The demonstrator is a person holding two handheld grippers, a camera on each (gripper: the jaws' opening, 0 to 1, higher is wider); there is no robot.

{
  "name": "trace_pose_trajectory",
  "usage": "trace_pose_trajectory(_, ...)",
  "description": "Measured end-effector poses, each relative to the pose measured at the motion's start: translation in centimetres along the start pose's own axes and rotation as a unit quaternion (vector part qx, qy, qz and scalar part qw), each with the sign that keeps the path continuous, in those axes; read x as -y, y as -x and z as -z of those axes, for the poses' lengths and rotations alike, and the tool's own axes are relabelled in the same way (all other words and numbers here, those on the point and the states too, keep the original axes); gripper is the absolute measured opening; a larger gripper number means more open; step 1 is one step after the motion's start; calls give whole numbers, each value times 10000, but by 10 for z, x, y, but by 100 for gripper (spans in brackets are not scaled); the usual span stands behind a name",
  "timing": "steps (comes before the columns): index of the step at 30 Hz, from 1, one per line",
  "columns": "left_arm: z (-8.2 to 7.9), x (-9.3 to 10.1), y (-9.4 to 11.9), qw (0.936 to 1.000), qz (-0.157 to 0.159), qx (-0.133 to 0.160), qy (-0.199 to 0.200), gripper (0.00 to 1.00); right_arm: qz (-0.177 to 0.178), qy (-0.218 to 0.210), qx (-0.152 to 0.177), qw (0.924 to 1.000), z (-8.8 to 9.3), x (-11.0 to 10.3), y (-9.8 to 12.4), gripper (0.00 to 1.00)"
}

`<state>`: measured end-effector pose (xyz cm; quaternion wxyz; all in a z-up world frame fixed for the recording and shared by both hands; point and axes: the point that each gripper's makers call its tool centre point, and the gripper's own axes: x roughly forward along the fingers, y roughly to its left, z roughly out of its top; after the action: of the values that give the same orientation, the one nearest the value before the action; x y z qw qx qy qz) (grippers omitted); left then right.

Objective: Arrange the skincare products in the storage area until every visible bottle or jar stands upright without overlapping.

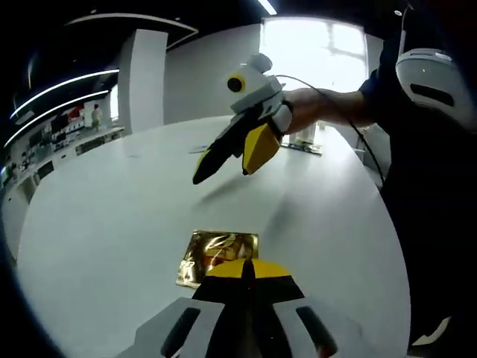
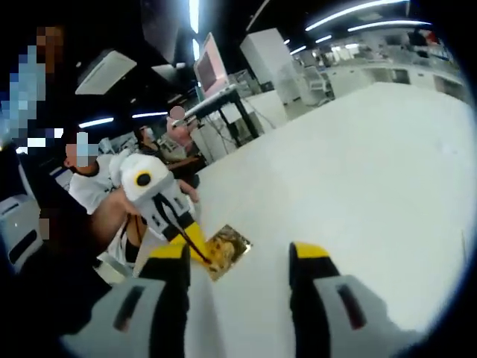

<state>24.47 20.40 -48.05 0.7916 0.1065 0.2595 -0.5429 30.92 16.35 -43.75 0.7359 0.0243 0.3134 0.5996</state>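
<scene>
Task barely begun: no bottles or jars in sight.
My left claw (image 1: pixel 246 272) is closed over a gold foil packet (image 1: pixel 216 253) on the white worktop (image 1: pixel 112 216), whether gripping it I cannot tell; my right claw (image 2: pixel 238 261) hangs wide open, holding nothing.

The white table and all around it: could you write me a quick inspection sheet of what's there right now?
Surface: white table, broad and mostly bare.
Job's things: one flat gold foil packet lying on the table; no bottle or jar seen.
Clutter: something small and unclear at the far edge of the table.
Grippers: left gripper shut, tips at the packet; right gripper open, above the table.
Cables: a thin cable runs from the right gripper along the person's arm.
Surroundings: bright window, ceiling light strips, seated people and a monitor beyond the table.
</scene>
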Motion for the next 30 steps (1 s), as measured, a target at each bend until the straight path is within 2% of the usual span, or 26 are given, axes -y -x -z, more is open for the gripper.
trace_pose_trajectory(5, 2, 3, 2, 9998, 192, -40, -55, 0, -169, 31, -75, 9998, -2, -1, -7, 51)
trace_pose_trajectory(10, 3, 6, 2, 9993, 358, -49, -103, 0, -480, 8, -89, 9988, -6, -8, -13, 48)
trace_pose_trajectory(18, 4, 17, 0, 9979, 627, -120, -148, 0, -871, 436, -488, 9941, -2, -16, -22, 46)
trace_pose_trajectory(22, 3, 19, -1, 9978, 629, -143, -162, 0, -1040, 876, -784, 9876, 0, -17, -28, 45)
trace_pose_trajectory(28, 3, 20, -3, 9978, 641, -133, -132, 0, -1193, 1659, -1133, 9723, 1, -17, -34, 36)
trace_pose_trajectory(30, 3, 20, -3, 9977, 642, -142, -142, 0, -1268, 1868, -1315, 9653, 5, -18, -36, 36)
